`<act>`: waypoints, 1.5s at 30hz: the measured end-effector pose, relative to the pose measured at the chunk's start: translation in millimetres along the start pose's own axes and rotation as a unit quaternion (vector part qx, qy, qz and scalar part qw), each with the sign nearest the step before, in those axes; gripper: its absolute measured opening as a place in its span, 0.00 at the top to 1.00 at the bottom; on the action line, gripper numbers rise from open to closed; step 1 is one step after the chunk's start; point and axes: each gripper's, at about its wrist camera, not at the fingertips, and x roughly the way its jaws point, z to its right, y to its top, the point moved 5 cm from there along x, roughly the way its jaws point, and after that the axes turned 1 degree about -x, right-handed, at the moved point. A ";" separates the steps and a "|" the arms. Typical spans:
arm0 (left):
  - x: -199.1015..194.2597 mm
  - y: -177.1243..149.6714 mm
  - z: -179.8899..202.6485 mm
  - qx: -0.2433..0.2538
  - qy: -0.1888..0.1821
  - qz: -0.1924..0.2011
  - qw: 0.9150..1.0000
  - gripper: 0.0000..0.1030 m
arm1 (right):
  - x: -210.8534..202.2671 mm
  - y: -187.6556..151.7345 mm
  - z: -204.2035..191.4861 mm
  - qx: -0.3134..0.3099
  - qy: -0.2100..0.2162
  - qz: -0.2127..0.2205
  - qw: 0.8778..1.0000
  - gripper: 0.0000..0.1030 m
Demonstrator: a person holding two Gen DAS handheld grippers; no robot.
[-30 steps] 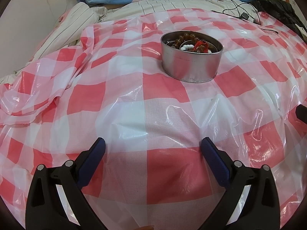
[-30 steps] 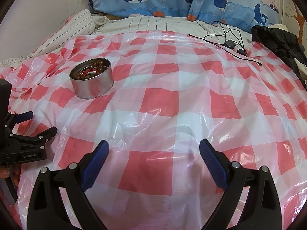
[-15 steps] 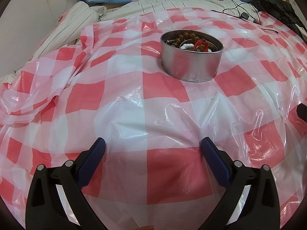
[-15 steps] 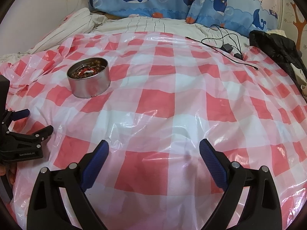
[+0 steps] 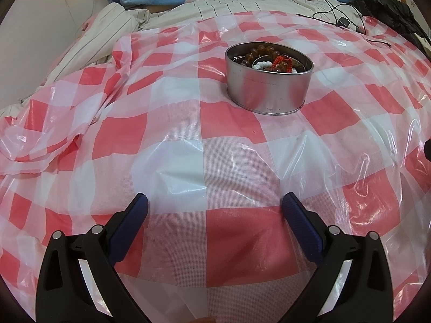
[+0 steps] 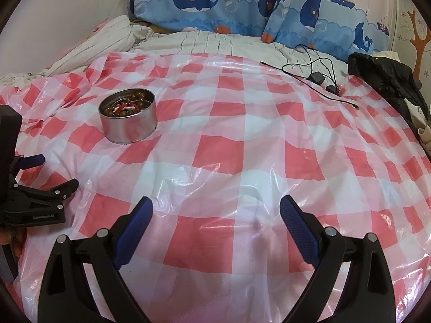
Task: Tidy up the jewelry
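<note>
Over the last second little has changed in the left wrist view: the tin [image 5: 269, 80] is held at the same place ahead of the left gripper [image 5: 215, 202], slightly right of centre, on the checked sheet [image 5: 167, 158]. In the right wrist view the scene has dropped in the frame, so more of the whale pillows [image 6: 242, 2] is shown; the right gripper [image 6: 216, 206] is judged to have been tilted upward or drawn back, not advanced. Both claws are spread wide and nothing is held between the blue pads of either. The jewelry [image 5: 272, 60], brown beads with a red and a white piece, is gathered inside the tin [image 6: 128, 119], and no loose piece is seen on the sheet. The left gripper [image 6: 35, 188] is also seen low at the left edge of the right view, near the tin but apart from it. The collecting step is judged complete or nearly so, with no grasp under way.
</note>
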 end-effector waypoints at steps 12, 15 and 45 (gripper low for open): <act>-1.0 1.3 -0.8 0.002 0.003 0.000 1.000 0.07 | 3.8 -3.4 -2.9 0.000 0.010 -0.011 1.000 0.11; -1.1 1.4 -0.4 0.002 0.002 0.000 1.000 0.07 | 4.3 -4.1 -3.1 0.001 0.010 -0.012 1.000 0.11; 0.6 1.1 -1.5 0.000 -0.001 -0.002 1.000 0.07 | 7.2 -6.7 -5.0 0.001 0.012 -0.016 1.000 0.11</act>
